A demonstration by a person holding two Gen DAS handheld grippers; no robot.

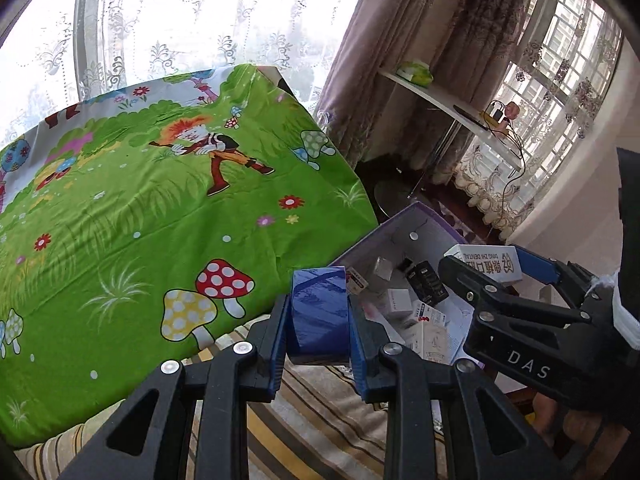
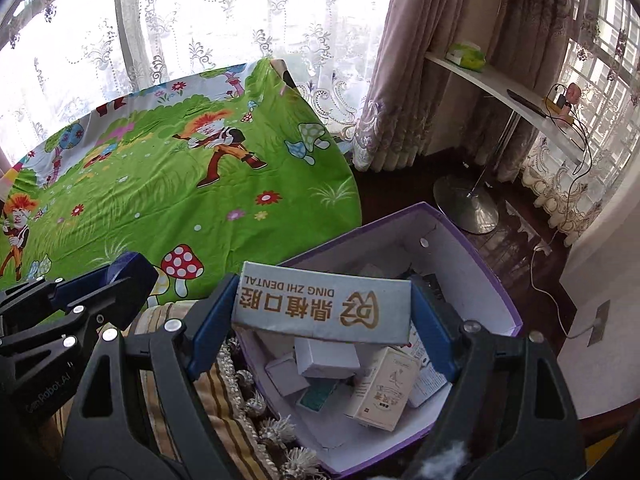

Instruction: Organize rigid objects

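My left gripper (image 1: 318, 316) is shut on a dark blue box (image 1: 319, 312) and holds it above the table's near right corner, just left of the purple-rimmed cardboard box (image 2: 472, 264). My right gripper (image 2: 322, 308) is shut on a long pale carton printed "DING ZHI DENTAL" (image 2: 324, 306) and holds it over the open box, which holds several small white cartons (image 2: 382, 388). In the left wrist view the right gripper (image 1: 496, 268) with its carton (image 1: 490, 264) hangs over the box (image 1: 424, 220). The left gripper also shows in the right wrist view (image 2: 120, 276).
A table under a green cartoon cloth (image 1: 160, 208) fills the left. A striped, fringed cloth (image 2: 224, 392) lies below the grippers. To the right are dark floor, a round stand base (image 2: 466, 204), a white shelf (image 2: 516, 100) with cables, and curtains (image 2: 420, 60).
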